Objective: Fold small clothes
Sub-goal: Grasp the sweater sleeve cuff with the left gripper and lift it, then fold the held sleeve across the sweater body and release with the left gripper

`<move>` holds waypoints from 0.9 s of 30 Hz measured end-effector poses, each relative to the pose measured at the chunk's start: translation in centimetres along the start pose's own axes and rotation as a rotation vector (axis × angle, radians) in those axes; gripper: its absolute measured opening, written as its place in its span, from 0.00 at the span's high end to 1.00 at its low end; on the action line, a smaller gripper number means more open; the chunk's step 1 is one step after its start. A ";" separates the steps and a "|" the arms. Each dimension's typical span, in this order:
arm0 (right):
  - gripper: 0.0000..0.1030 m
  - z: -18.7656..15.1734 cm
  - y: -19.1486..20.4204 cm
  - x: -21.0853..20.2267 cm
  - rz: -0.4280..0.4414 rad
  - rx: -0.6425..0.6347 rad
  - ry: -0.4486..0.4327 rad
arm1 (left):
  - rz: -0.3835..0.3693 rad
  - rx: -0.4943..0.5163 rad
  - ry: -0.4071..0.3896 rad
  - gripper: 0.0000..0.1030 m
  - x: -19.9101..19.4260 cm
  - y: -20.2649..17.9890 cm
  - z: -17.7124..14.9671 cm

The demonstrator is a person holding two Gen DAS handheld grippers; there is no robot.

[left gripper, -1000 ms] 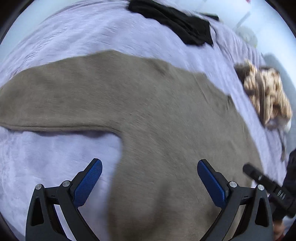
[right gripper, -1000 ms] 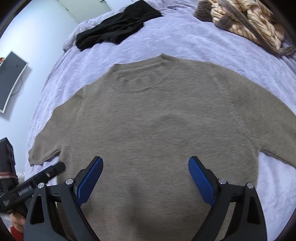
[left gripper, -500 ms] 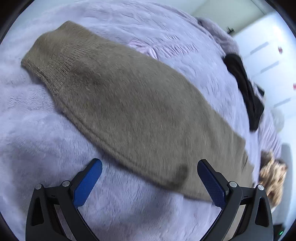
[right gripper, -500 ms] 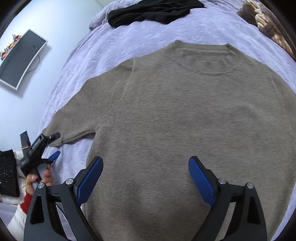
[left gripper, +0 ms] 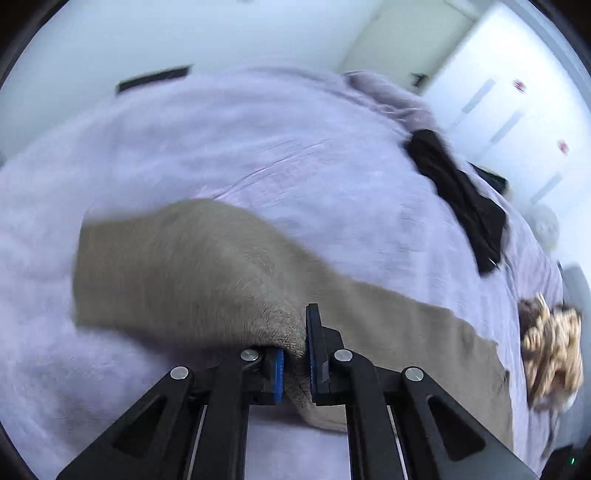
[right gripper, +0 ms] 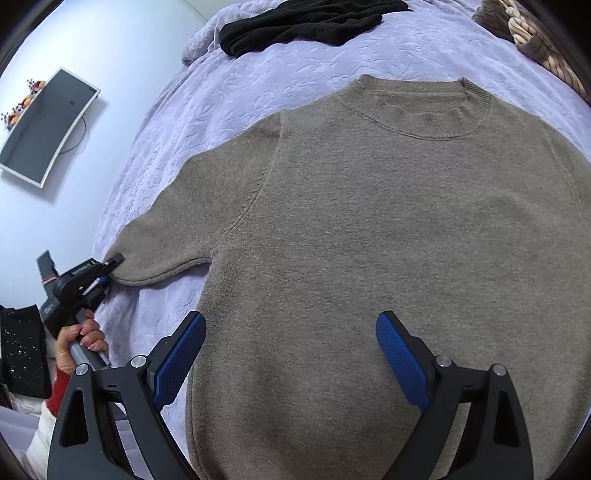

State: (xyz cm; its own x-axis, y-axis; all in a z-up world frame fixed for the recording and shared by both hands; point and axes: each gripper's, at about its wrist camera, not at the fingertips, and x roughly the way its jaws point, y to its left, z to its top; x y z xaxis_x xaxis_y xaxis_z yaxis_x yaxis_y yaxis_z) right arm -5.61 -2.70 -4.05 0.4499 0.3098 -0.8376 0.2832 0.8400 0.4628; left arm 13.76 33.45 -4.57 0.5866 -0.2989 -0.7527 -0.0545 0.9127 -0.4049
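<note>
A taupe knit sweater (right gripper: 388,221) lies flat, front up, on a lilac bedspread (right gripper: 258,74), its collar at the far side. My left gripper (left gripper: 295,354) is shut on the cuff end of the sweater's sleeve (left gripper: 184,273); the sleeve bunches up ahead of the fingers. In the right wrist view the left gripper (right gripper: 110,267) shows at the sleeve's cuff on the left. My right gripper (right gripper: 291,354) is open and empty, hovering over the sweater's lower body.
A black garment (right gripper: 306,22) lies at the far edge of the bed, also seen in the left wrist view (left gripper: 461,199). A striped brown and cream knit (left gripper: 550,347) lies at the right. A monitor (right gripper: 44,125) hangs on the left wall.
My left gripper moved along the sleeve to its cuff and shut on it. My right gripper stayed open and shifted slightly over the sweater's body.
</note>
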 end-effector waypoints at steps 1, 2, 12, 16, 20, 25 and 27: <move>0.08 0.0 -0.5 -0.2 0.002 0.009 -0.004 | -0.026 0.060 -0.016 0.90 -0.7 -2.5 -0.1; 0.08 0.0 -1.1 -0.5 0.005 0.019 -0.007 | -0.051 0.106 -0.028 0.90 -1.2 -4.6 0.0; 0.08 1.0 -9.6 -5.6 -0.025 0.136 -0.106 | -0.387 0.495 0.094 0.90 -0.5 -29.4 -10.1; 0.08 0.6 -14.3 -7.5 -0.070 0.220 -0.129 | -0.287 0.617 0.193 0.67 2.6 -33.9 -16.1; 0.08 0.2 -17.8 -8.8 -0.127 0.258 -0.117 | -0.192 0.658 0.203 0.31 2.5 -32.4 -18.3; 0.08 1.1 -17.7 -9.2 -0.213 0.159 -0.102 | -0.105 0.641 0.158 0.05 -0.4 -27.8 -16.8; 0.08 2.2 -16.0 -8.9 -0.221 0.070 -0.111 | -0.024 0.631 0.129 0.05 -0.5 -24.9 -15.6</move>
State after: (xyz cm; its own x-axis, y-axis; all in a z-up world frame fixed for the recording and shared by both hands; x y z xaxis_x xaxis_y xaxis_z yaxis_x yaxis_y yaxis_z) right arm -12.32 -19.85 -3.33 0.4593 0.0680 -0.8857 0.4413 0.8478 0.2940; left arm 2.18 6.51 -2.23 0.4776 -0.3167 -0.8195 0.4666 0.8818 -0.0688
